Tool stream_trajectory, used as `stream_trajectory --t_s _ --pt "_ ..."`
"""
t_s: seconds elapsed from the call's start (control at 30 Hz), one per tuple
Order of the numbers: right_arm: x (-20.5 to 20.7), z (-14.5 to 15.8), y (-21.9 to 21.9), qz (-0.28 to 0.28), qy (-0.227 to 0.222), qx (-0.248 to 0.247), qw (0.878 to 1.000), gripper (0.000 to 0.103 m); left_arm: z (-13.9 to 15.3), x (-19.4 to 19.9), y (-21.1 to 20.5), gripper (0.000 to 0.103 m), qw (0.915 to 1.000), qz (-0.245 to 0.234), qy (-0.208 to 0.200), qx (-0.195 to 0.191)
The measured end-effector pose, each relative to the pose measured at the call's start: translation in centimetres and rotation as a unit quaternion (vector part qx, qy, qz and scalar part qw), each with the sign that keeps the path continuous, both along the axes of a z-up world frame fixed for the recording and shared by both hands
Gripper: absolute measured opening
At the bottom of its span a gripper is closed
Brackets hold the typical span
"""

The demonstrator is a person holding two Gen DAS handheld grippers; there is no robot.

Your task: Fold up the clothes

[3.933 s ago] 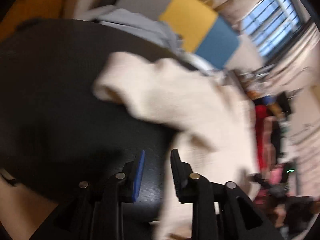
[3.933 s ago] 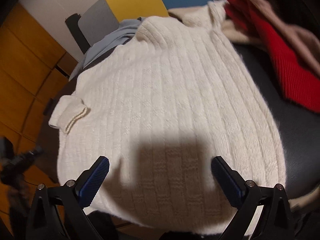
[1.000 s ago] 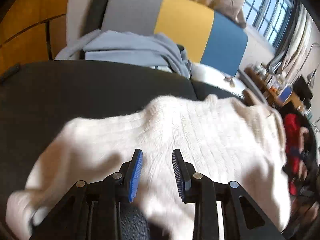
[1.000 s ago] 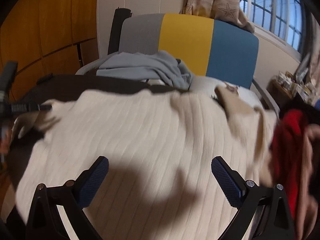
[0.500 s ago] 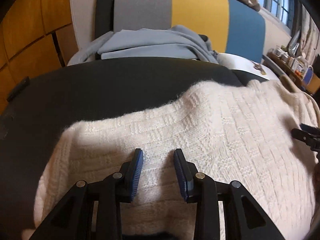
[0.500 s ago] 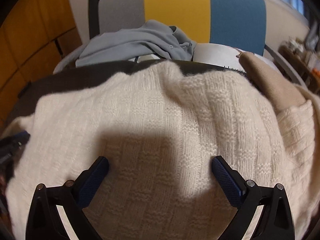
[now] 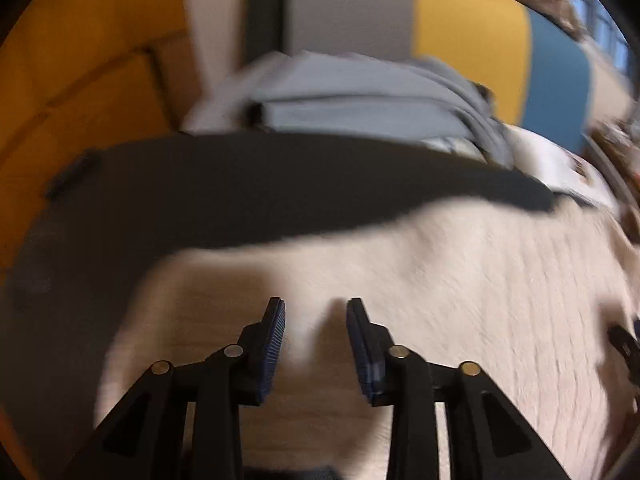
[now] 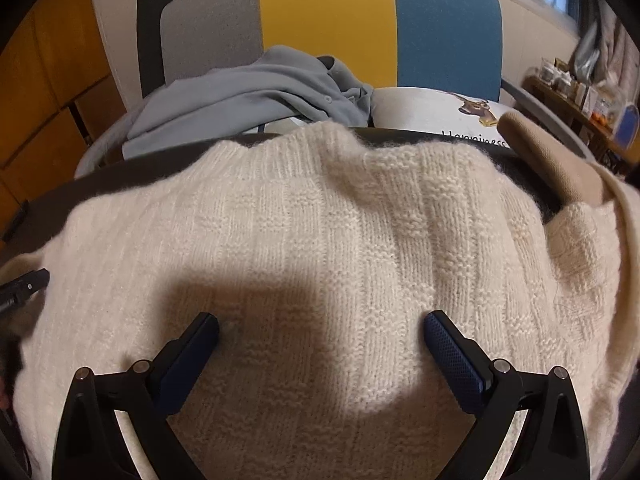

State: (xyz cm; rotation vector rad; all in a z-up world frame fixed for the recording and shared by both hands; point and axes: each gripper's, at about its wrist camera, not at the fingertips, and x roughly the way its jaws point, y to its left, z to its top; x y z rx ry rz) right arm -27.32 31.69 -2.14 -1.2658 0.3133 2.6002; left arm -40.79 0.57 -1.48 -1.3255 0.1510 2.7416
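Observation:
A cream knitted sweater lies spread over the dark table. My right gripper stands wide open just above the middle of the sweater, with nothing between its fingers. In the blurred left wrist view the sweater fills the lower right. My left gripper hovers over its near left part, its fingers a narrow gap apart and holding nothing. Part of the left gripper also shows at the left edge of the right wrist view. Bare dark table lies beyond the sweater's edge.
Behind the table stands a chair with a grey, yellow and blue back, and a grey-blue garment is piled on its seat. A tan garment lies at the sweater's right. Orange wooden cabinets line the left.
The sweater has settled flat on the table over the last second. The right gripper has come lower over it. The left gripper is moving, which blurs its view.

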Motion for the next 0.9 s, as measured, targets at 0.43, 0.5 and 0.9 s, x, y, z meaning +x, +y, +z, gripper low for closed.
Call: stream_trajectory --t_s 0.43,0.5,0.9 --pt "5.3 5.9 11.2 -0.011 0.075 -0.068 0.995 0.103 -0.8 11.5 12.3 0.034 0.9789 -0.177 -0.004 0.101" --pt "5.0 7.2 14.4 -0.032 0.064 -0.034 0.997 0.103 -2.0 11.6 12.9 0.034 0.9785 -0.177 -0.024 0.103" --pt "-3.7 6.3 34.4 -0.197 -0.086 0.022 0.976 0.081 -2.7 11.3 11.9 0.035 0.9718 -0.172 -0.029 0.158"
